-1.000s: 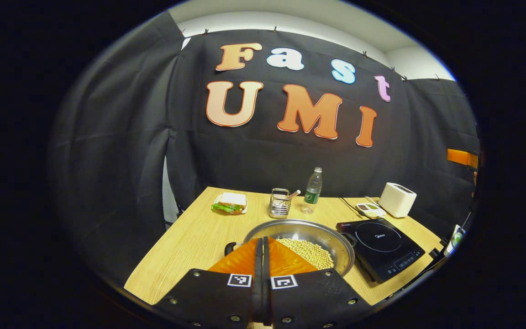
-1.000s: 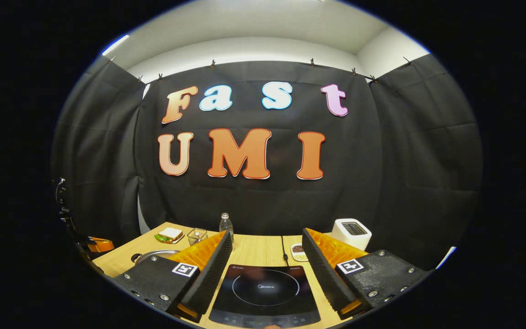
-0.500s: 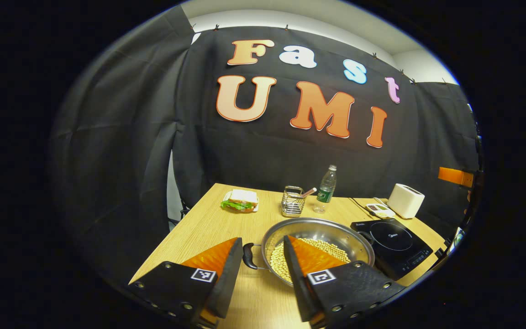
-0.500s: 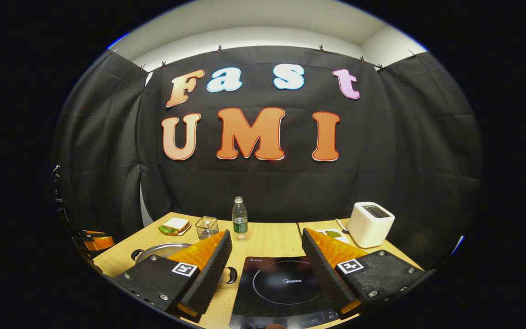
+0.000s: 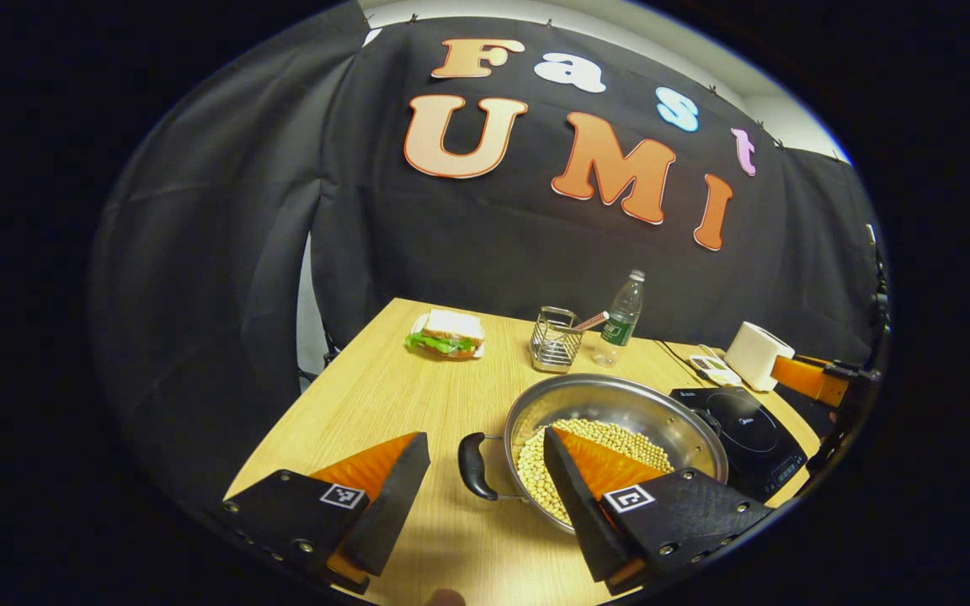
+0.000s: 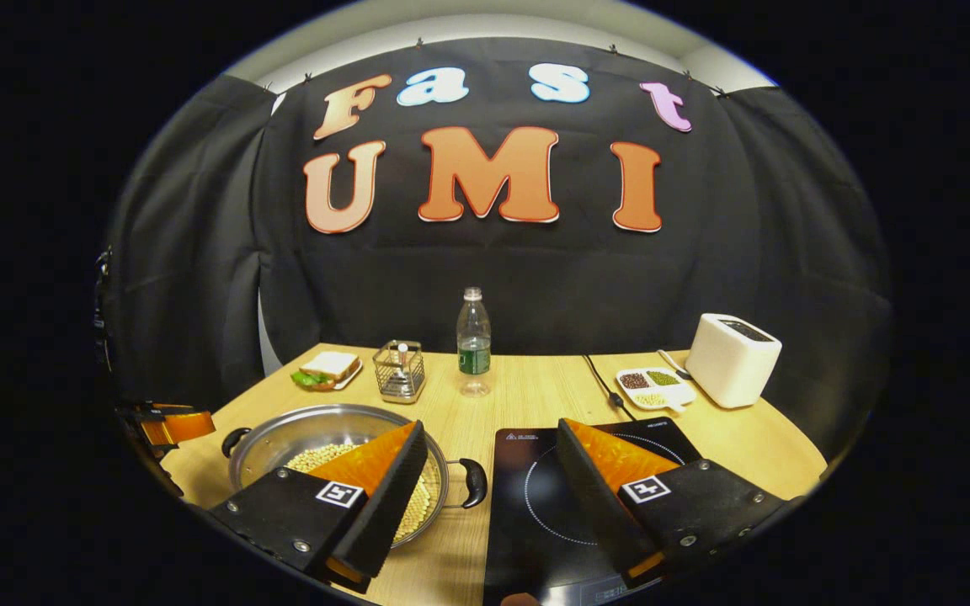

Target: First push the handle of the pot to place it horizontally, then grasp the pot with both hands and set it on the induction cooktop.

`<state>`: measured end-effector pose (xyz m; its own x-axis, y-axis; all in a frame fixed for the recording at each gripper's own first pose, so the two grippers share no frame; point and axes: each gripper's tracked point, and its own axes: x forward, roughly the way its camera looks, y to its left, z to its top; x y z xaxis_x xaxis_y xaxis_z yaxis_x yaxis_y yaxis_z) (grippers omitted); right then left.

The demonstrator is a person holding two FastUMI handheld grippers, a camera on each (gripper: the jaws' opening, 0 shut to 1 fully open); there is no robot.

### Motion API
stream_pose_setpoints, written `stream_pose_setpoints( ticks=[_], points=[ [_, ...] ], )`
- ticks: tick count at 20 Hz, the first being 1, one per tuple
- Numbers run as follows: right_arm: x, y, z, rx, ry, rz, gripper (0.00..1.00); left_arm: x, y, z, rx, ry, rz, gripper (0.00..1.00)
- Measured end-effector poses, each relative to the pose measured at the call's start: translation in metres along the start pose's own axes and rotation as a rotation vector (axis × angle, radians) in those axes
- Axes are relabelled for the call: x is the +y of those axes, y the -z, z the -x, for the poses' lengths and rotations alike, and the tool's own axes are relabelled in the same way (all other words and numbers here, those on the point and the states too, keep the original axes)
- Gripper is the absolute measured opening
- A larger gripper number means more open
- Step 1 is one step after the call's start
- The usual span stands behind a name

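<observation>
The surface (image 6: 527, 404) carries the induction cooktop (image 6: 535, 505) at its near edge, and the pot (image 5: 611, 421) with beans stands just beside it. The left claw (image 5: 485, 475) is spread around one pot handle (image 5: 475, 465). The right claw (image 6: 493, 480) is also spread, holding nothing, near the other handle (image 6: 472, 481).

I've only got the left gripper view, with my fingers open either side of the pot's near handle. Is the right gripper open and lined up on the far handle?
Observer: Yes. In the right gripper view the right gripper is open, jaws wide apart.
Operator: Where's the handle relative to it?
Observer: The right handle of the pot sits in the gap between the fingers, nearer the left-hand one; neither seems to touch it.
Operator: Is the landing spot free?
Observer: The induction cooktop has bare glass with nothing on it, and its left edge lies just beside that handle.
</observation>
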<state>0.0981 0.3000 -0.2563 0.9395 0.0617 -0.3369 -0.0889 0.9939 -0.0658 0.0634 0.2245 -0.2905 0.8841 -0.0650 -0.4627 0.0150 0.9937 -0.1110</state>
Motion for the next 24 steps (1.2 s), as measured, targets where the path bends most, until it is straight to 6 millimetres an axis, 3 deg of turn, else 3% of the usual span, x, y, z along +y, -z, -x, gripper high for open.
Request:
stream_pose_setpoints(
  ticks=[5, 12, 17, 22, 23, 24],
  points=[
    [0.012, 0.036, -0.040, 0.106, 0.018, 0.033, 0.96, -0.008, 0.020, -0.024, 0.059, 0.031, -0.029, 0.87],
    [0.027, 0.084, -0.067, 0.271, -0.036, 0.027, 0.96, 0.001, 0.044, -0.047, 0.147, 0.007, -0.019, 0.87],
    [0.030, 0.100, -0.079, 0.328, -0.054, 0.020, 0.94, 0.005, 0.070, -0.061, 0.230, -0.001, 0.035, 0.87],
    [0.036, 0.100, -0.080, 0.325, -0.085, 0.029, 0.79, 0.002, 0.069, -0.065, 0.236, -0.004, 0.004, 0.89],
    [0.038, 0.102, -0.080, 0.333, -0.088, 0.026, 0.76, -0.001, 0.069, -0.066, 0.236, 0.005, 0.013, 0.87],
    [0.037, 0.102, -0.077, 0.334, -0.087, 0.021, 0.67, -0.001, 0.069, -0.066, 0.244, 0.001, 0.004, 0.67]
  ],
)
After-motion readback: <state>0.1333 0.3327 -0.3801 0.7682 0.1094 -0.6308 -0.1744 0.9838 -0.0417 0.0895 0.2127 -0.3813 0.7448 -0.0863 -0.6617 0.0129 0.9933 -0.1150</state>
